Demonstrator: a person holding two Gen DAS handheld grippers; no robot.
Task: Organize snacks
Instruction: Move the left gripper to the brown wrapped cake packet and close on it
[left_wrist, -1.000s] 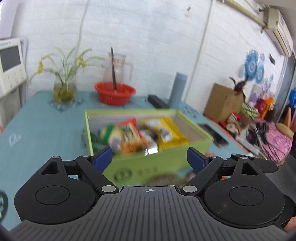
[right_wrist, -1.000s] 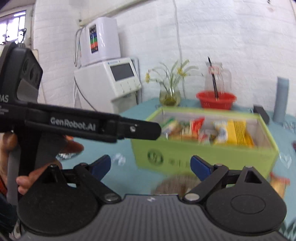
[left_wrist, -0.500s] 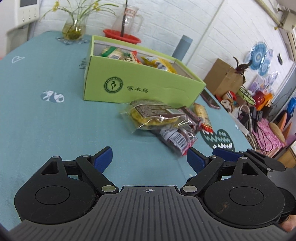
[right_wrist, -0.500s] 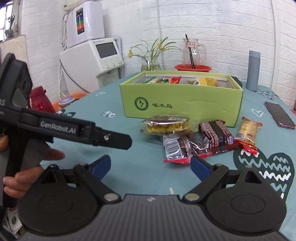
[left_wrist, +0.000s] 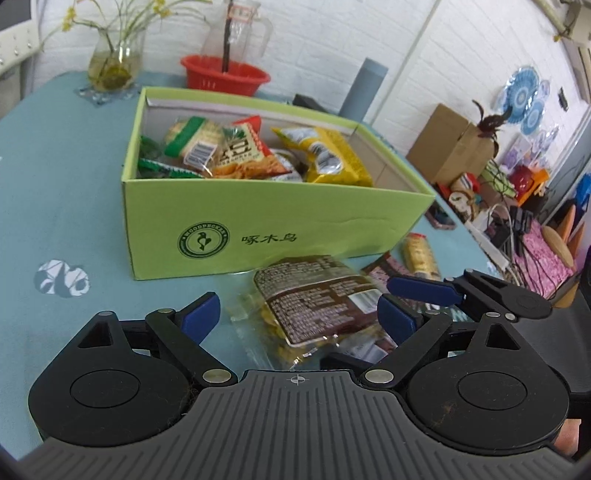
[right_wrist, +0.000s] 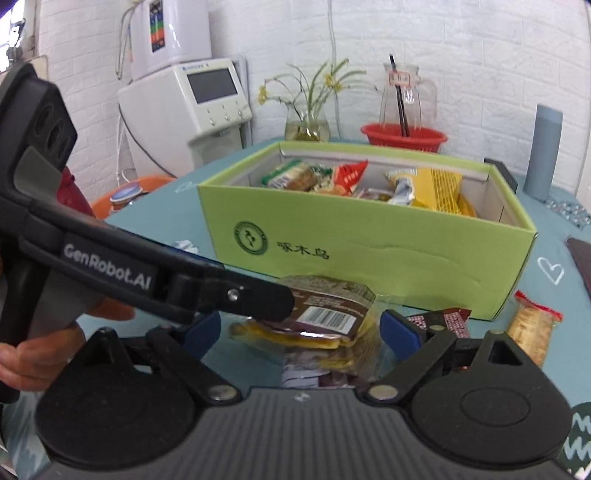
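While the left view hides it, a hand (right_wrist: 40, 347) shows at right

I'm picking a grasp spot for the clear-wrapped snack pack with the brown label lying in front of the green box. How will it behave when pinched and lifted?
The snack pack looks like thin, glossy film, so it will probably crinkle and may slip between the pads. Its loose clear edges suggest that it would sag if held by a corner. The yellow pieces inside look brittle, so a hard squeeze could break them.
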